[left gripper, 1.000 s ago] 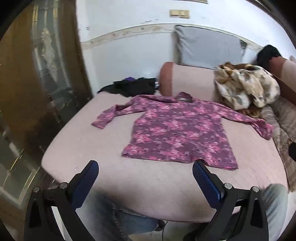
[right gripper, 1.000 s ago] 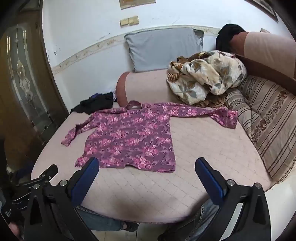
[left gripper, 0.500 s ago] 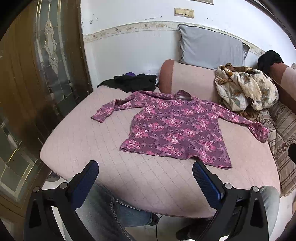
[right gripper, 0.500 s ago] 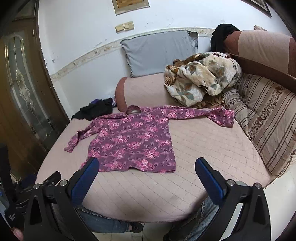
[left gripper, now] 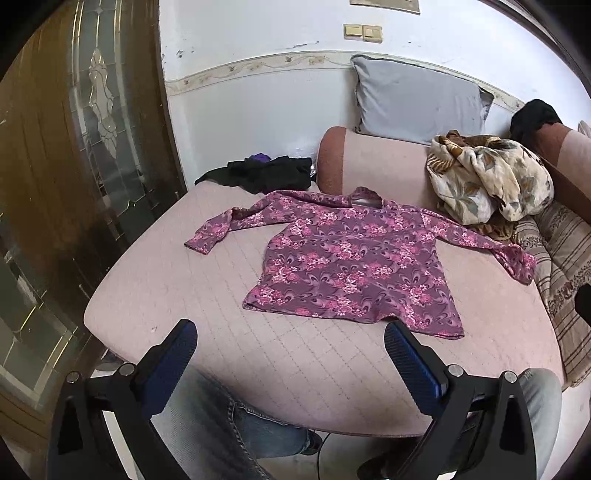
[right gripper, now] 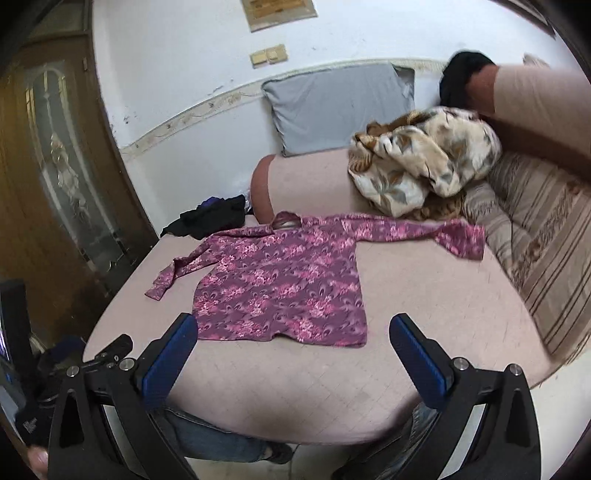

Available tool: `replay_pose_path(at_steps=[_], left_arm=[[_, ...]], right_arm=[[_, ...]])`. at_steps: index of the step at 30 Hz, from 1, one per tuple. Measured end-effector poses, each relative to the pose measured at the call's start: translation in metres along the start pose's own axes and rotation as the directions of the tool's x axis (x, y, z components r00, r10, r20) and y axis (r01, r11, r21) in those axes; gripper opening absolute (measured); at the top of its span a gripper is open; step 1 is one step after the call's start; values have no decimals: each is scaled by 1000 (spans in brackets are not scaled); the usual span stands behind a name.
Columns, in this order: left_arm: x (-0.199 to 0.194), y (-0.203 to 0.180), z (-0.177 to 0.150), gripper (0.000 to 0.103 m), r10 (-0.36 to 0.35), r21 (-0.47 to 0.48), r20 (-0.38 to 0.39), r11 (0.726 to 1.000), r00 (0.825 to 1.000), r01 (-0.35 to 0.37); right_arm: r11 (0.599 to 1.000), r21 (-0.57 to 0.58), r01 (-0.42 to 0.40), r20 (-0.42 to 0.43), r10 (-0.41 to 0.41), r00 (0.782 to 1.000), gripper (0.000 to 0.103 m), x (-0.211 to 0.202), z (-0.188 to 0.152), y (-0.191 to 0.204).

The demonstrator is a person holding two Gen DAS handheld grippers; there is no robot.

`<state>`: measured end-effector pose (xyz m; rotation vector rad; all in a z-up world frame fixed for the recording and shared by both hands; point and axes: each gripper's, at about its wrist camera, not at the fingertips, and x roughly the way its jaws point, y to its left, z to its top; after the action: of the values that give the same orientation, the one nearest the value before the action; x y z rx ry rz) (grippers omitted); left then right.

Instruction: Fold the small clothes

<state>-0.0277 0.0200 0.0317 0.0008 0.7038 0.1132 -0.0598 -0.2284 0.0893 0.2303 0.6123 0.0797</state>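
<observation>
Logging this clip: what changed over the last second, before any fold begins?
Both cameras drew back and rose, so the purple floral shirt looks farther away. Left gripper and right gripper remained open, holding nothing. The shirt stayed spread flat on the pink mattress, sleeves out.

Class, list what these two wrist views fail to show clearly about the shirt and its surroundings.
- Shirt underside: hidden against the bed in both views.
- Dark clothes pile: separate garments too bunched to tell.
- Right view: sofa back motion-blurred.
- Wall picture: cut off by the top edge.
</observation>
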Motion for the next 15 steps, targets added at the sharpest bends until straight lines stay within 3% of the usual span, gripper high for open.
replay_pose_path(at_steps=[15], left_arm=[[26,0,-2,103,4,-4,-58,1000,998,-4]], right_arm=[[999,-23,28,-47,-29,998,103,27,-5,2]])
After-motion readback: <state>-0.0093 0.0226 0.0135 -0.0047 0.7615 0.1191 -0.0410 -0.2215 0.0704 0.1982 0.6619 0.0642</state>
